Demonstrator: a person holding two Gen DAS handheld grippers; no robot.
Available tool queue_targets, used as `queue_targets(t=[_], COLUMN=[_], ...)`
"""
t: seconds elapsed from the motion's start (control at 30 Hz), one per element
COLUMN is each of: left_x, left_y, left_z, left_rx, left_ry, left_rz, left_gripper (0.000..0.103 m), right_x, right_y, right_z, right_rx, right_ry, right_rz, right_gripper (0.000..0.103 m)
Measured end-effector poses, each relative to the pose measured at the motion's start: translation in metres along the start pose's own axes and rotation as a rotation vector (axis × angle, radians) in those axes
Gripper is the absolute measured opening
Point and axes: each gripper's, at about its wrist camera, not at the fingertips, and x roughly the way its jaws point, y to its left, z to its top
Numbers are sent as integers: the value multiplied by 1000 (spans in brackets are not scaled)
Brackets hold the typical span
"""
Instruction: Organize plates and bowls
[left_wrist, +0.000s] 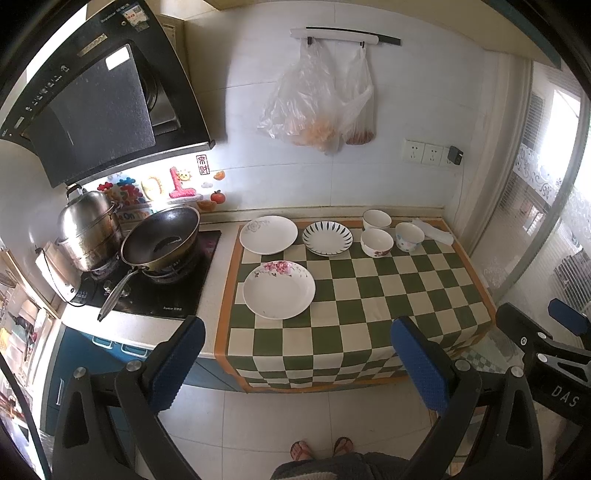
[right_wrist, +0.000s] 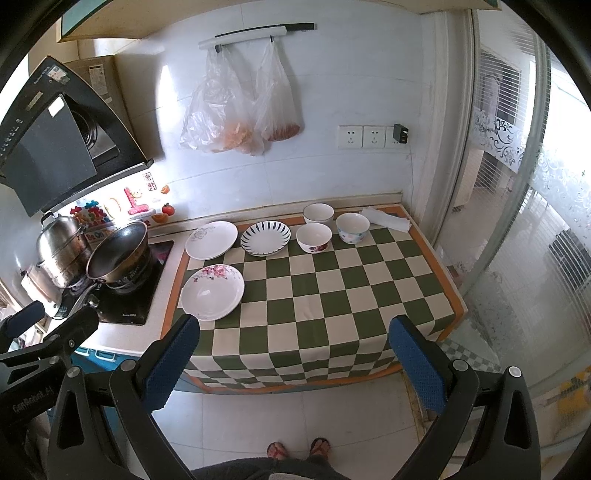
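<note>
Three plates lie on the checkered cloth: a pink-flowered plate at the near left, a grey-flowered plate behind it, a black-striped plate beside that. Three bowls stand at the back right: a white bowl, a red-flowered bowl, a blue-flowered bowl. In the right wrist view the same plates and bowls show. My left gripper and right gripper are open and empty, held back from the counter's front edge.
A wok and a steel steamer pot sit on the hob at left, under a range hood. Plastic bags hang on the wall. A folded white cloth lies at the back right corner. A glass door stands at right.
</note>
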Motion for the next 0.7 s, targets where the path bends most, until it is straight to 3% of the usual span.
queue_targets(t=[0.7], left_x=[1], left_y=[2], left_z=[-1], left_rx=[0], left_ry=[3], left_rz=[-3], left_gripper=[103], right_x=[6], right_y=[9], right_z=[3], right_rx=[3], right_ry=[2], right_rz=[8], right_gripper=[103])
